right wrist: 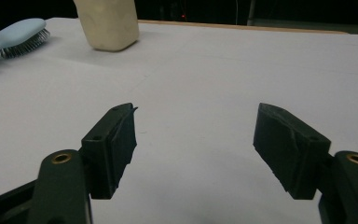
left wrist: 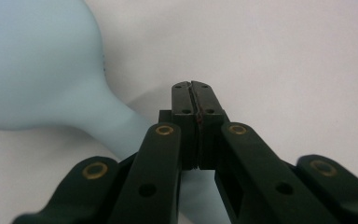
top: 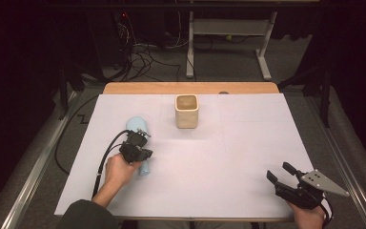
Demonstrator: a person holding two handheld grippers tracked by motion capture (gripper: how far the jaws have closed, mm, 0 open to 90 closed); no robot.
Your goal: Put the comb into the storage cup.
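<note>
At about eight o'clock on the white table (top: 248, 157), the left gripper (left wrist: 194, 95) hovered clenched and empty over the blue hairbrush (top: 140, 131) handle, so it probably needed to spread, straddle the handle and squeeze squarely, while the right gripper (right wrist: 196, 140) waited released.
</note>
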